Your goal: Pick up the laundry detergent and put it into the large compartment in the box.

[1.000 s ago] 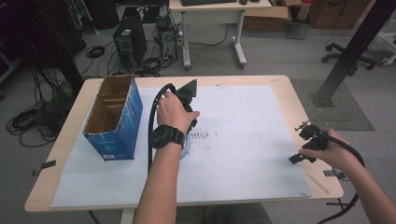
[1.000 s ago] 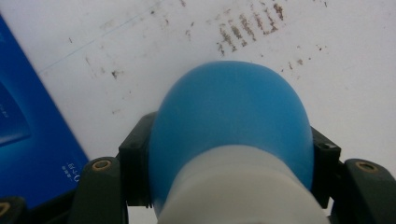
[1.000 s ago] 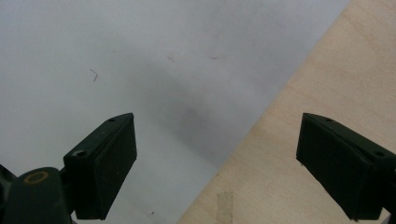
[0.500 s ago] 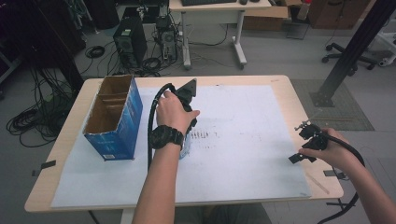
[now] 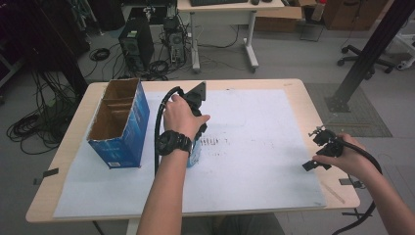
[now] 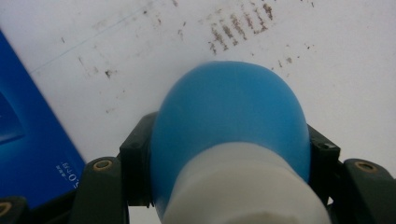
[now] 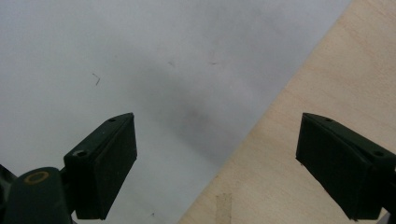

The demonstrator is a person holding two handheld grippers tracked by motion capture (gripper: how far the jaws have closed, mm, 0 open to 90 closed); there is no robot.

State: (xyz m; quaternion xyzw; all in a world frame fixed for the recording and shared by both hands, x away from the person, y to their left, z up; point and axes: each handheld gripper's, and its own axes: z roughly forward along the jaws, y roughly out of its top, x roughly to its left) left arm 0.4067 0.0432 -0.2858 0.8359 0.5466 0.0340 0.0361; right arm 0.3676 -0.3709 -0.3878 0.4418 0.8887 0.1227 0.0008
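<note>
Between the pads of the left tool, a blue and white bottle sits clamped, its rounded blue end pointing away from the tool toward the white sheet below, its white part nearer the camera. In the high view the left tool is under the person's left hand, with a sliver of the bottle showing just beside the wrist, close above or on the sheet that covers the table; whether it touches the sheet I cannot tell. The open blue carton stands just to the left of the tool, apart from the bottle, and its blue side runs along the left edge of the left tool's view. The bottle looks like smooth plastic, probably light and fairly stiff, and its curved, glossy skin may slip or swivel between flat pads, so a hold across the widest part of the body, where the pads sit now, seems the safest place. Squeezing harder could dent a thin wall if it is empty. The right tool has its jaws standing wide apart with nothing between them, over the edge where the sheet meets bare wood; in the high view the right tool rests in the right hand near the table's right edge, well apart from the bottle.
</note>
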